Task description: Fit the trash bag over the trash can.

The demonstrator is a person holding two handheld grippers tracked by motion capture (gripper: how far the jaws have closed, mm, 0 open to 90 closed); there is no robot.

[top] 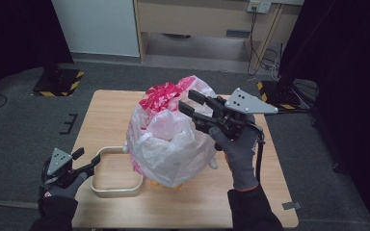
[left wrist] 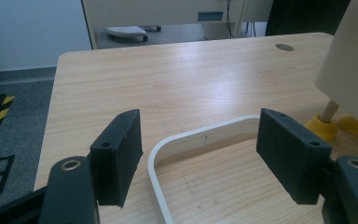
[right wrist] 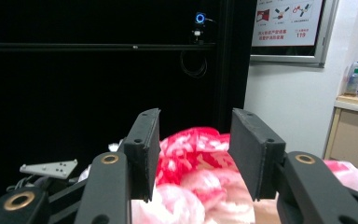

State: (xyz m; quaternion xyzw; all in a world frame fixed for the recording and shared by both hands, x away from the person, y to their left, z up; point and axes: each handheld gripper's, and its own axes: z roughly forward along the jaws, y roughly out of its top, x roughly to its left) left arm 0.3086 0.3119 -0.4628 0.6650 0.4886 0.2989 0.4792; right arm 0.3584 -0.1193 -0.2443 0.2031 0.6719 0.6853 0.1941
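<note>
Bag sits mid-tabletop, nothing gripped yet: right gripper hovers over its top, jaws apart, left gripper gapes around the tray rim near the front edge.

The table is seen from high above, looking forward and down. The white tray is seen from very close and low in the left gripper view. The red and white bag is seen close in the right gripper view, facing a dark wall.
</note>
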